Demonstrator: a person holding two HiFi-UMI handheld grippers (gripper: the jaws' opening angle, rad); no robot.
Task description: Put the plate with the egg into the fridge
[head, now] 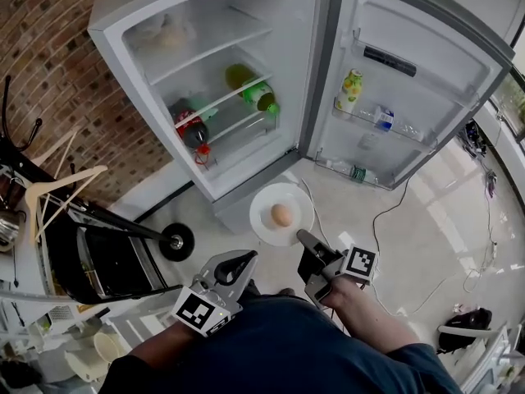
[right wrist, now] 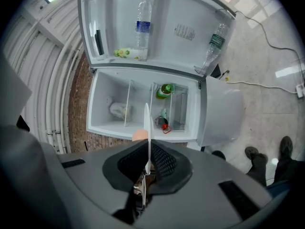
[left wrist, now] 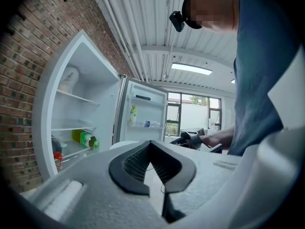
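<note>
A white plate carrying a brown egg hangs level in front of the open fridge, just below its lowest compartment. My right gripper is shut on the plate's near rim. In the right gripper view the plate shows edge-on between the pads, with the egg peeking out to its left. My left gripper hovers to the left of the plate, apart from it. Its jaws are shut with nothing between them.
The fridge door stands wide open on the right, with bottles in its racks. A green bottle and a red-capped bottle lie on the inner shelves. A black round stand base and a wooden hanger are at the left. A cable runs over the floor.
</note>
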